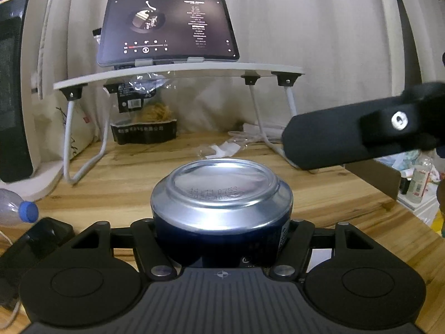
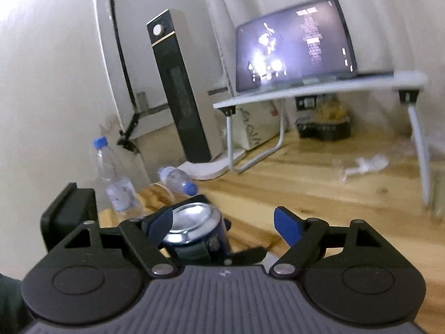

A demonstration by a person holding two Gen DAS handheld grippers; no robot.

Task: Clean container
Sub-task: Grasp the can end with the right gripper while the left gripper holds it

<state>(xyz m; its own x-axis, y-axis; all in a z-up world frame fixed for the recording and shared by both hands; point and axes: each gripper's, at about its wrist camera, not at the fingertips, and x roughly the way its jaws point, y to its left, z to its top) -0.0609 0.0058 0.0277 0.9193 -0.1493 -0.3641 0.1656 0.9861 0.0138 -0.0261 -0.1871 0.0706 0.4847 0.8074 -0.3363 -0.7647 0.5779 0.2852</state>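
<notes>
Dark-blue can upside down — silver base up, date-stamped.

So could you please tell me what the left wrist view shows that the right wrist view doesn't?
Only the left wrist view shows the date code stamped on the can's upturned base and the right gripper's black finger seen from outside. Only the right wrist view shows an upright water bottle and the whole tower heater. Both share the can, tablet, white stand and wooden table.

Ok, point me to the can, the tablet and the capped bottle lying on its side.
can (image 1: pixel 221 183): left wrist view, upturned silver base.
tablet (image 1: pixel 167 27): left wrist view, middle of the screen.
lying bottle (image 2: pixel 178 181): right wrist view, clear body.
</notes>
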